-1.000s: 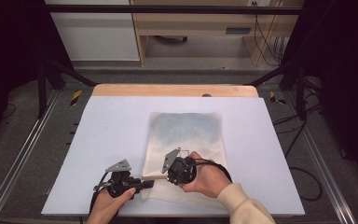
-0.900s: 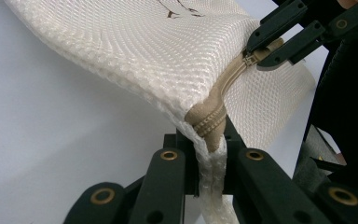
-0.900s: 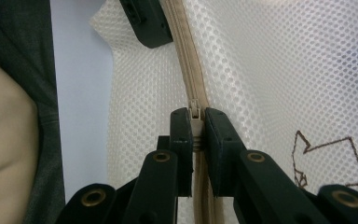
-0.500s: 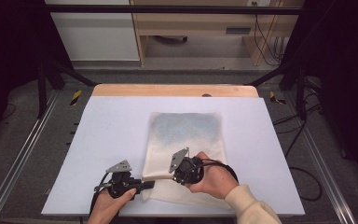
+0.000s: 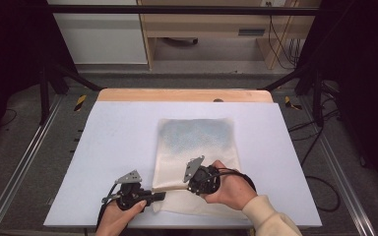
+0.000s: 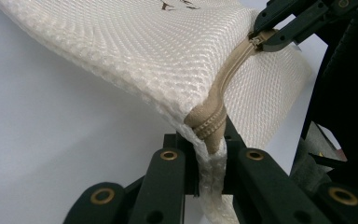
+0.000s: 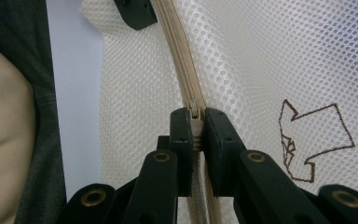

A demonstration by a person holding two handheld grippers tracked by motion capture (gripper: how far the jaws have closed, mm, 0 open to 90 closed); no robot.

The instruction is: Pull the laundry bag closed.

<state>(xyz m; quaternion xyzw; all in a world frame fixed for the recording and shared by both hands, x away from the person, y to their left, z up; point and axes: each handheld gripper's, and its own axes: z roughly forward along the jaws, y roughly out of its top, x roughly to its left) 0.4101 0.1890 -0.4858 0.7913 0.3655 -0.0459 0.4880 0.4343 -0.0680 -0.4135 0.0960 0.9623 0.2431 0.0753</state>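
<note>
A white mesh bag (image 5: 197, 147) with a beige zipper (image 7: 177, 60) lies on the table, its near edge lifted. My left gripper (image 5: 157, 195) is shut on the bag's corner (image 6: 209, 140), right at the zipper's end. My right gripper (image 5: 188, 186) is shut on the zipper pull (image 7: 195, 119), a short way along the zipper from the left one. The left gripper view shows the right gripper's fingertips (image 6: 284, 25) pinching the pull at the upper right. In the right gripper view, one of the left gripper's fingertips (image 7: 135, 11) sits at the top edge.
The pale tabletop (image 5: 113, 147) has a wooden strip (image 5: 184, 95) along its far edge. A brown arrow-shaped outline (image 7: 314, 142) is printed on the mesh. Metal rails (image 5: 24, 162) run along both sides of the table, with cables on the floor at the right.
My right gripper has shifted a little to the right along the zipper, away from the left gripper. The left gripper has stayed where it was on the corner.
</note>
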